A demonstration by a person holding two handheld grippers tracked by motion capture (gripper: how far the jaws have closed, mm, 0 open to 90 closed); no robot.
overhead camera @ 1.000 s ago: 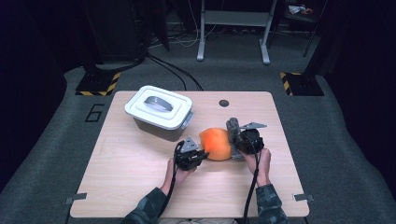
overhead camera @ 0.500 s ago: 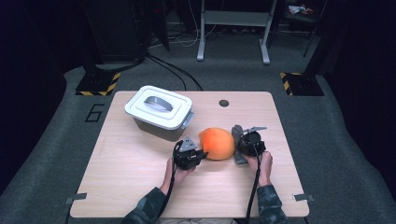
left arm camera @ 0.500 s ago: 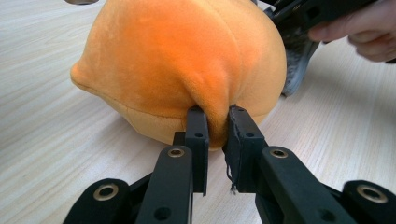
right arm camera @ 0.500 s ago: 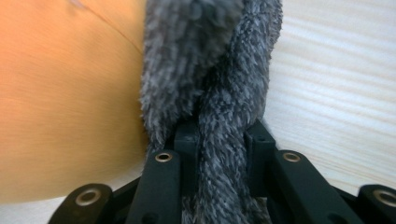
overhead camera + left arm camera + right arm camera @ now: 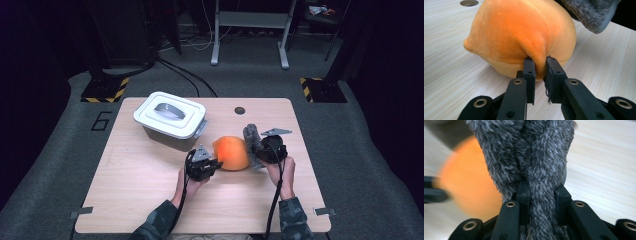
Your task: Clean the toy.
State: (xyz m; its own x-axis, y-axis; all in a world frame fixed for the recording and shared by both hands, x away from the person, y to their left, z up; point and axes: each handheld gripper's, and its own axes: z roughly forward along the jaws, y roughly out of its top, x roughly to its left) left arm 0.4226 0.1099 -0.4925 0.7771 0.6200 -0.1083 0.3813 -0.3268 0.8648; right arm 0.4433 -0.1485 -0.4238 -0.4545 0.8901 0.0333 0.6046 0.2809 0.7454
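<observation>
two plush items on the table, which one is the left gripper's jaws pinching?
The orange plush: the left gripper pinches a fold of its smooth fabric. The grey furry plush, shaggier, sits in the right gripper.

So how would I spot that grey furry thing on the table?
Start at the white lidded box on the wooden table, then go right past the orange plush. The grey furry piece, pinched by the right gripper, is the shaggy one.

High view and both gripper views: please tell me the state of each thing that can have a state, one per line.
White box: lid on, standing on the table.
Orange plush: on the table, a fold pinched by the left gripper.
Grey furry piece: clamped in the right gripper.
Left gripper: shut.
Right gripper: shut.
</observation>
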